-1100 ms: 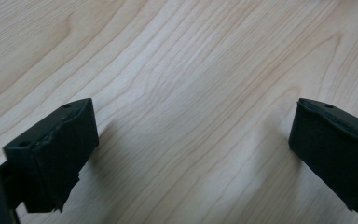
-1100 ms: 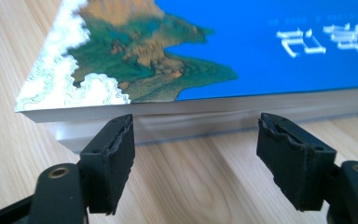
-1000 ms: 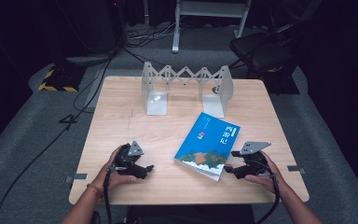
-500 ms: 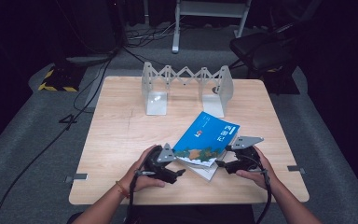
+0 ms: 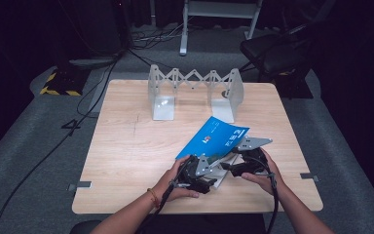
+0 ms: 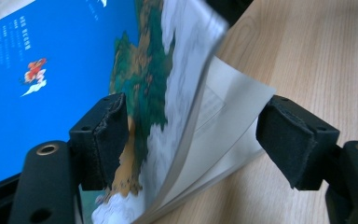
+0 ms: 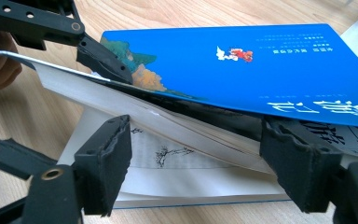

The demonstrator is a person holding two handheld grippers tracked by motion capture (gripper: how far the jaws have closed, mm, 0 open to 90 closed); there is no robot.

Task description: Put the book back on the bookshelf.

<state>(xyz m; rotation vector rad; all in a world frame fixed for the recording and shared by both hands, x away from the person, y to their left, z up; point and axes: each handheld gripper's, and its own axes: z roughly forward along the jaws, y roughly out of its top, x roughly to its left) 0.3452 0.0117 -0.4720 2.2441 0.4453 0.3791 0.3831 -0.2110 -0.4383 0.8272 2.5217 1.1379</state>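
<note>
Blue and glossy, the cover of a book (image 5: 213, 137) is lifted at a slant near the front right part of the wooden surface (image 5: 126, 146), its pages fanned apart beneath it. The left tongs (image 5: 213, 168) reach into the book's near corner from the left. In the left gripper view the lifted cover and a sheaf of pages (image 6: 186, 121) stand between the two black jaws. The left pad (image 6: 105, 135) lies against the printed cover, while the right pad (image 6: 291, 135) stands clear of the paper. These jaws have just been closing, with the cover and pages between them, but they do not yet pinch.

The right tongs (image 5: 230, 166) come in from the right, held in the person's right hand (image 5: 263, 175). In the right gripper view the jaws stand apart in front of the book (image 7: 242, 60). The lower pages (image 7: 177, 163) lie flat on the surface between them, and the upper pages arch upward. Neither pad presses on paper, so these tongs are released.

Behind, near the far edge, stands a grey folding rack (image 5: 195, 90), well apart from the book.
</note>
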